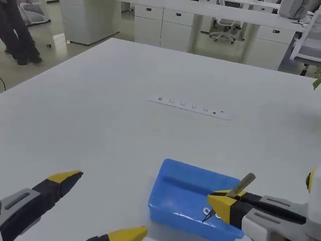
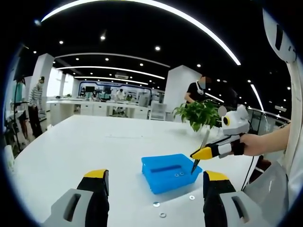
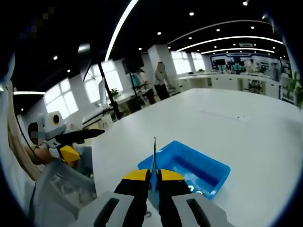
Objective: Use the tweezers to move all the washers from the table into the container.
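Tweezers (image 3: 154, 156), thin metal, over glossy blue rectangular container (image 1: 170, 206).

Head view: high, angled forward and down over the white surface (image 1: 100, 115), with the blue container (image 1: 173, 203) close at the bottom edge. Left gripper view: low near the surface, faces the container (image 2: 165, 183), right gripper (image 2: 199, 154) beyond. Right gripper view: close above the container (image 3: 210, 171), left gripper (image 3: 87, 143) off to its left. All three views share the container.

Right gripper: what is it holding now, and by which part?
The right gripper is shut on the tweezers, gripping them around mid-length; their tips point down into the blue container.
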`<act>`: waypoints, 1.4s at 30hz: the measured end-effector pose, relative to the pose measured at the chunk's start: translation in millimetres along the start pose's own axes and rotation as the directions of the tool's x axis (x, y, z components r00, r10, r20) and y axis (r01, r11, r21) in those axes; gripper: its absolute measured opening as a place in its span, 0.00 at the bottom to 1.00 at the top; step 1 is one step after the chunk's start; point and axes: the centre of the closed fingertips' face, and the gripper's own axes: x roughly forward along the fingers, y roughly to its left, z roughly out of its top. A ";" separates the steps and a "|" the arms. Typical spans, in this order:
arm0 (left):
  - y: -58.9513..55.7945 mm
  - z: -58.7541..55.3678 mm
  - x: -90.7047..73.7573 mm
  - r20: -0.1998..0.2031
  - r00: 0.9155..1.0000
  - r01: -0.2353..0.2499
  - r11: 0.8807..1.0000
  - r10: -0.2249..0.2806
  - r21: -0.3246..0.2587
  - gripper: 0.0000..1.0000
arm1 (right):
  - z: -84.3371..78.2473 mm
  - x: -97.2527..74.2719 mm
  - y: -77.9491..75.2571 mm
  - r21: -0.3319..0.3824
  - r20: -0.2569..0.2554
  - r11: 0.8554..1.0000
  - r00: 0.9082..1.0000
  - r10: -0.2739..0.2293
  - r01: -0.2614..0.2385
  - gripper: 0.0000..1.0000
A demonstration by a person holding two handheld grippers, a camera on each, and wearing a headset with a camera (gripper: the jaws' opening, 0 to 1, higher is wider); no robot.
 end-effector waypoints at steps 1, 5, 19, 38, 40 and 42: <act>-0.2 -0.3 0.1 -0.001 1.000 0.001 1.000 -0.001 0.000 0.83 | -2.0 0.3 0.9 0.004 -0.002 1.000 1.000 0.004 -0.004 0.04; -1.0 -1.1 0.6 -0.006 1.000 0.005 1.000 -0.005 0.004 0.83 | -14.7 2.9 5.5 0.022 -0.028 1.000 0.999 0.020 -0.019 0.04; -1.6 -2.8 -0.4 -0.013 1.000 0.011 1.000 -0.010 0.008 0.82 | -59.9 8.4 7.7 0.149 -0.091 0.988 0.995 0.044 -0.030 0.04; -1.0 -2.6 -1.6 -0.015 1.000 0.006 1.000 -0.006 0.008 0.82 | -72.3 13.1 4.1 0.142 -0.101 0.990 0.995 0.025 -0.010 0.04; -0.6 -1.9 -1.9 -0.011 1.000 0.004 1.000 -0.004 0.007 0.82 | -72.4 13.0 5.0 0.132 -0.101 0.991 0.995 0.025 -0.011 0.04; 0.0 -2.3 -2.1 -0.013 1.000 0.001 1.000 -0.001 0.005 0.82 | -72.2 13.3 8.5 0.108 -0.104 0.994 0.994 0.030 -0.019 0.04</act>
